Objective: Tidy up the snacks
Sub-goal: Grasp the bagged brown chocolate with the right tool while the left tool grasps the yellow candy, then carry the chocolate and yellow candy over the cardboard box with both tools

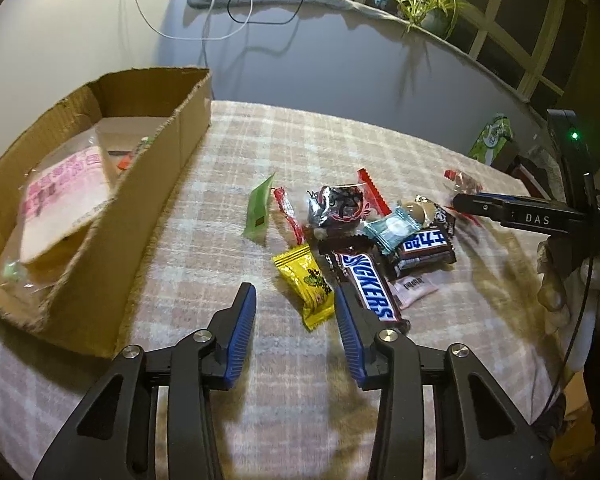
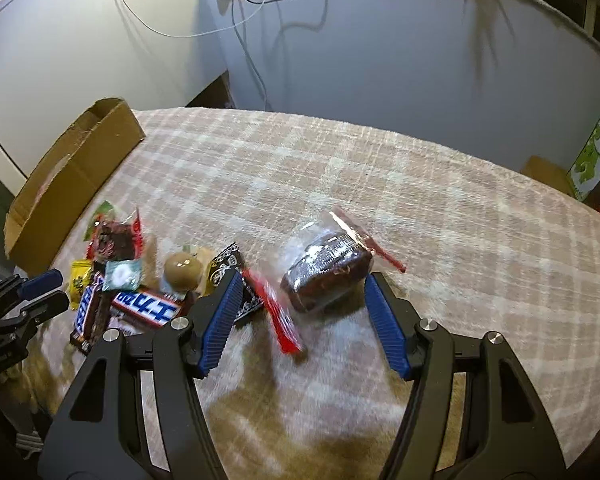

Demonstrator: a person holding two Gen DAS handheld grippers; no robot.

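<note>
Lower centre of the right wrist frame: right claw (image 2: 300,312) apart, straddling clear-wrapped dark cake (image 2: 327,273); light, soft, crinkly, so pinch its middle. Left claw (image 1: 296,320) apart over yellow foil candy packet (image 1: 306,286).

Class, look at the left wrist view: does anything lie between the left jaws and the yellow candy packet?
Nothing visible does. The yellow candy packet lies on bare tablecloth just ahead of the open left gripper; the Snickers bar sits beside it, against the right-hand jaw.
</note>
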